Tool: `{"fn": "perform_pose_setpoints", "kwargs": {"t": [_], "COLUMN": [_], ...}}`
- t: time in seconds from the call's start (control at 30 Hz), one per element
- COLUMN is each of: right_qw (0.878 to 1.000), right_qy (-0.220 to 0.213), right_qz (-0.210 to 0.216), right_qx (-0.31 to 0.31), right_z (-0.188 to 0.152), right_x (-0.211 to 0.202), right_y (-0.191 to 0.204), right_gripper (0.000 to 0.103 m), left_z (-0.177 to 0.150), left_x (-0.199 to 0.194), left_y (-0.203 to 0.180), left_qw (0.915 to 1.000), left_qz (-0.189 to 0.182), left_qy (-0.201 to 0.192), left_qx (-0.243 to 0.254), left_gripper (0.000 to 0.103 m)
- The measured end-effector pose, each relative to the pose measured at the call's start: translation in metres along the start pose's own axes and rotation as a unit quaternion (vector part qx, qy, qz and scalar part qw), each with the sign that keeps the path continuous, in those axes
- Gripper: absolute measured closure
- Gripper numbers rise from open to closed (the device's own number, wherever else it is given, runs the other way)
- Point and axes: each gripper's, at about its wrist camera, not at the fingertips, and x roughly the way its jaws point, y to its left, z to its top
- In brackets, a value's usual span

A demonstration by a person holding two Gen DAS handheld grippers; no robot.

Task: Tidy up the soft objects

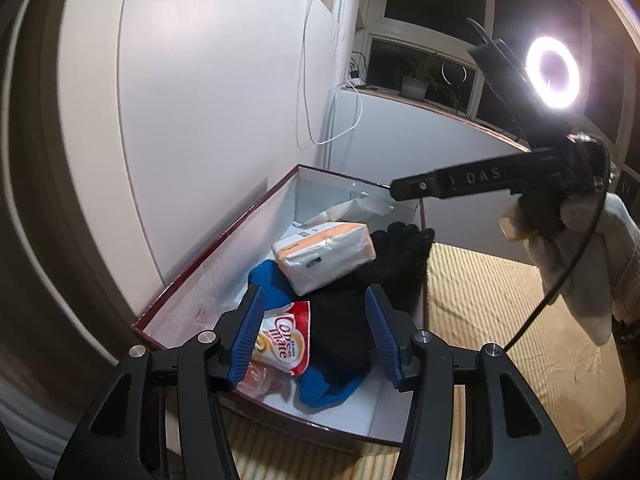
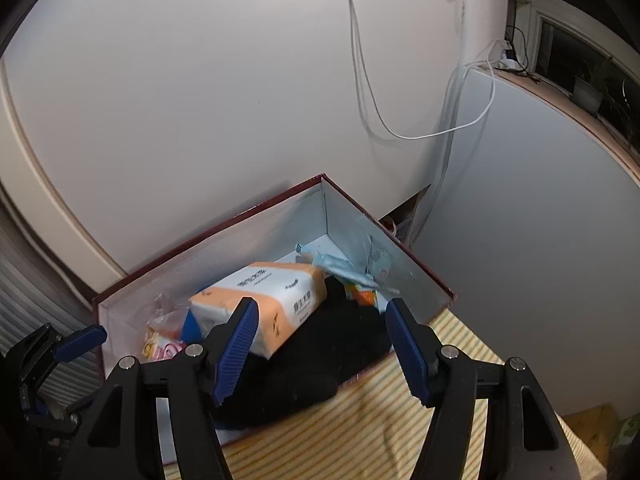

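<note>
At the left, the box (image 1: 224, 236) sits open against the wall (image 1: 208, 80), its long axis running away from the left gripper (image 1: 316, 332) toward the far corner. The left gripper hangs over the box's near end with its blue fingers (image 1: 248, 336) spread apart and nothing between them. Under it lie a Coffee-Mate bag (image 1: 286, 340) and a blue cloth (image 1: 332, 388). Farther in, the tissue pack (image 1: 324, 256) lies tilted atop the pile, its long axis slanting from near left to far right. Just right of it a black glove (image 1: 400, 256) drapes over the box's right rim, fingers pointing away toward the window. The right gripper (image 2: 320, 344) hovers above the glove with its fingers wide apart and empty, over the striped mat (image 2: 380, 420).
</note>
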Motion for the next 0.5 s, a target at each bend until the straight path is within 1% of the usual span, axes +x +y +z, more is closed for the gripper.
{"fn": "perform_pose_setpoints", "kwargs": {"t": [0.2, 0.27, 0.4, 0.5], "right_qw": [1.0, 1.0, 0.999, 0.999], "right_qy": [-0.012, -0.018, -0.031, -0.038], "right_qz": [-0.002, 0.004, 0.007, 0.008], "right_qx": [0.014, 0.023, 0.025, 0.021], "right_z": [-0.023, -0.03, -0.042, -0.05], "right_x": [-0.022, -0.03, -0.047, -0.057], "right_y": [-0.001, -0.002, 0.0, 0.005], "right_gripper": [0.039, 0.036, 0.034, 0.033], "left_z": [-0.005, -0.007, -0.011, -0.012], "left_x": [-0.014, -0.017, -0.026, -0.029], "left_y": [-0.004, -0.006, -0.009, -0.012], "left_qw": [1.0, 1.0, 1.0, 0.9999], "left_qz": [0.001, 0.002, 0.003, 0.005], "left_qy": [-0.005, -0.006, -0.009, -0.01], "left_qx": [-0.002, -0.002, -0.002, -0.001], "left_gripper": [0.052, 0.052, 0.051, 0.047]}}
